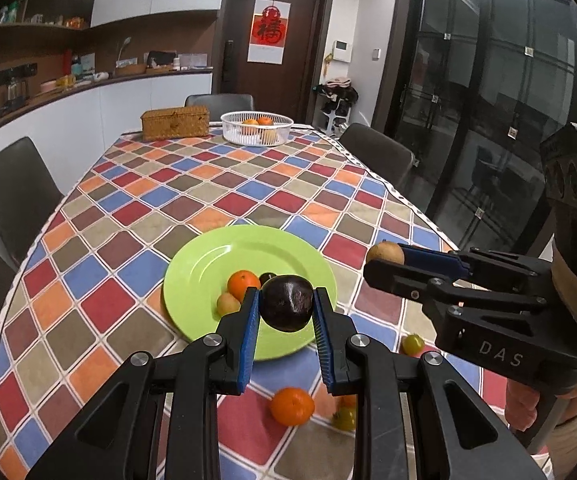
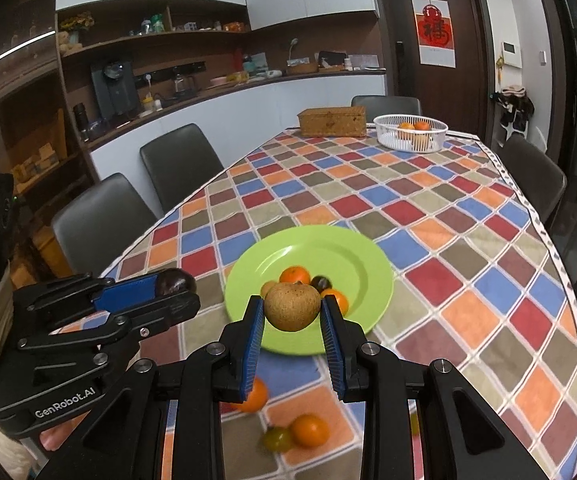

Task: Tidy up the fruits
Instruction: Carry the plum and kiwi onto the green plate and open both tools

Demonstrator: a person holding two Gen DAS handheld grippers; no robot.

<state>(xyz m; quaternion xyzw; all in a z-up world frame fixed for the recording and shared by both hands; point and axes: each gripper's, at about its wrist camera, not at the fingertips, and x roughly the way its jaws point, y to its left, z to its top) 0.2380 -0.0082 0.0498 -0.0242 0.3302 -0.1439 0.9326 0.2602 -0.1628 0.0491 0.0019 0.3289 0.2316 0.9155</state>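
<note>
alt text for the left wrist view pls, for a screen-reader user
Left gripper holds a dark fruit over a green plate of small fruit on a checked tablecloth. At right, the right gripper holds a brown fruit.

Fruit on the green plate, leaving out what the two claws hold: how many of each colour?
Orange fruit: 2
Dark purple fruit: 1
Tan fruit: 1
Total on the green plate: 4
Left out: dark fruit in the left gripper, brown fruit in the right gripper.
</note>
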